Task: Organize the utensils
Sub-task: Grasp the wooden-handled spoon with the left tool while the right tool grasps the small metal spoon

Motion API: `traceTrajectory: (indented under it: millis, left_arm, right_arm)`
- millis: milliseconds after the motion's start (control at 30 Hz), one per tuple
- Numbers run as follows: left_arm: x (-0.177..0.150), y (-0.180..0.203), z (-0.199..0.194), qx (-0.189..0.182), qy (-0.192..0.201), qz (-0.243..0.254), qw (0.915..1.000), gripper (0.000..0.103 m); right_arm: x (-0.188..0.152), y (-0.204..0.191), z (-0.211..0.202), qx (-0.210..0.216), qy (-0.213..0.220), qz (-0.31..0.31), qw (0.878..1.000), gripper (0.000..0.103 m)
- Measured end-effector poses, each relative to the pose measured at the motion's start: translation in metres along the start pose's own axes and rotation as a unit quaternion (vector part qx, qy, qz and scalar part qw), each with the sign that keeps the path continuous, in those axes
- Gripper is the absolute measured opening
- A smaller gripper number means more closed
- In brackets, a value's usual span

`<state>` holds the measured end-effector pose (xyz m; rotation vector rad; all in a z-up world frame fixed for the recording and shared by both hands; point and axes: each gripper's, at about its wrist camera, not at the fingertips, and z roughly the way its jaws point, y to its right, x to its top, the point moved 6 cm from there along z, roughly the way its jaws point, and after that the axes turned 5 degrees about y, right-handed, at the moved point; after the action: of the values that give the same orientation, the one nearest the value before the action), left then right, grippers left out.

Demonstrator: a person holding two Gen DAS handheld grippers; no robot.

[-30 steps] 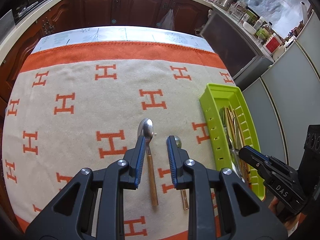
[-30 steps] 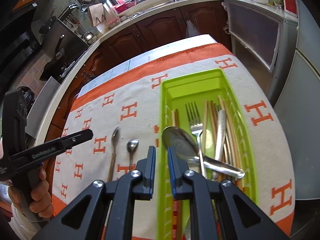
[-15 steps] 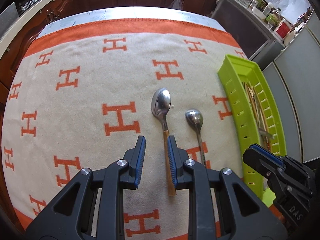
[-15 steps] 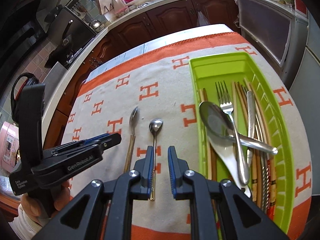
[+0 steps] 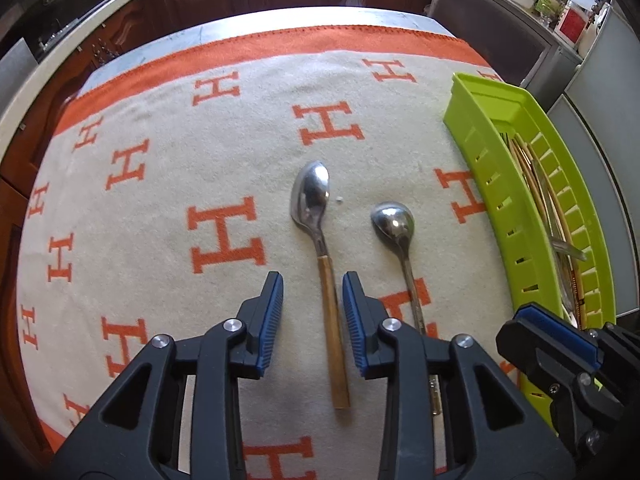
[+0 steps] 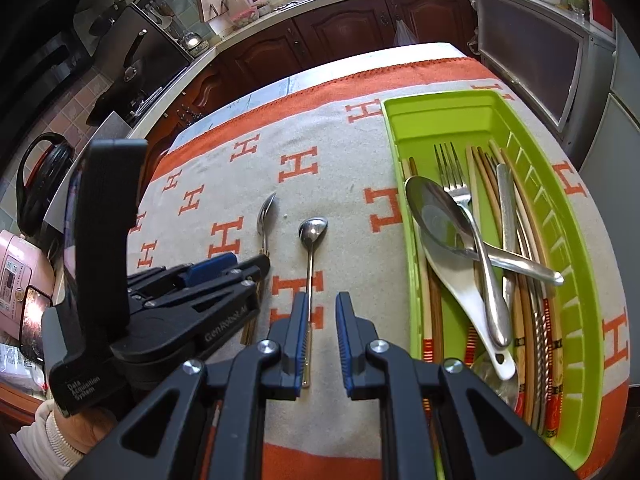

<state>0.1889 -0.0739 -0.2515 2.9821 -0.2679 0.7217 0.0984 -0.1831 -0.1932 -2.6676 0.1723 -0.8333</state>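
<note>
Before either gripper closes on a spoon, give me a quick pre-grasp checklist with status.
1. Left gripper open: ok.
2. Wooden-handled steel spoon between the left fingers: ok, handle roughly centred, touching neither pad.
3. Right gripper open: ok.
4. Slim all-steel round-bowled spoon centred in the right gripper: not ok, its handle runs along the left finger.
5. Spoons apart on the orange-and-cream H-patterned cloth: ok.
6. Room in the lime-green plastic slotted tray: cannot tell, it already holds many utensils.
7. Gripper height above the cloth: cannot tell.
</note>
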Motion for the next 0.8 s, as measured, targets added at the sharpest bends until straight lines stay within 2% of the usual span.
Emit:
traceTrajectory:
  millis: [100,167,200,233,333,367,400,433,467,500,633,800]
  left_arm:
    - [0.0,0.002,0.003,0.009,-0.002,0.006,0.9999,0.028]
    - [0.0,0.002,0.004,0.025,0.002,0.012,0.9996,0.038]
    - [0.0,0.001,0.005,0.041,0.006,0.016,0.999,0.048]
    - [0.0,0.0,0.006,0.052,0.009,0.019,0.9984,0.054]
    - [0.0,-0.003,0.007,0.05,0.015,0.012,0.9986,0.054]
    - [0.0,-0.004,0.007,0.041,0.014,0.004,0.9991,0.051]
    - [0.0,-0.004,0.007,0.023,0.012,-0.001,0.9997,0.037]
    - [0.001,-0.004,0.006,0.021,0.015,0.0,0.9997,0.021]
    - [0.0,-0.004,0.005,0.023,0.017,0.004,0.9996,0.01]
    - [0.0,-0.004,0.004,0.021,0.017,0.005,0.9996,0.005]
    - [-0.001,-0.017,0.001,-0.022,0.016,-0.042,0.9988,0.005]
    - [-0.007,-0.04,-0.009,-0.049,0.022,-0.081,0.9953,0.005]
  right_arm:
    - [0.001,0.0,-0.002,0.001,0.004,-0.001,1.0,0.014]
    - [0.001,0.001,-0.003,0.001,0.005,-0.001,1.0,0.013]
    - [0.001,0.001,-0.003,0.001,0.005,-0.001,1.0,0.013]
    - [0.0,0.001,-0.003,0.001,0.005,-0.001,1.0,0.014]
    - [0.0,0.001,-0.002,0.0,0.004,-0.002,1.0,0.014]
    - [-0.001,0.001,-0.002,0.0,0.004,-0.001,1.0,0.014]
    - [-0.001,0.001,-0.001,0.001,0.003,-0.001,1.0,0.014]
    - [-0.001,0.0,-0.001,0.001,0.002,-0.001,1.0,0.014]
    - [-0.002,0.0,0.0,0.001,0.0,-0.002,1.0,0.013]
    - [-0.002,-0.001,0.0,0.002,0.0,-0.003,1.0,0.013]
    - [-0.003,-0.007,0.004,0.004,-0.004,-0.01,1.0,0.013]
    - [0.0,-0.013,0.013,0.005,-0.012,-0.017,1.0,0.014]
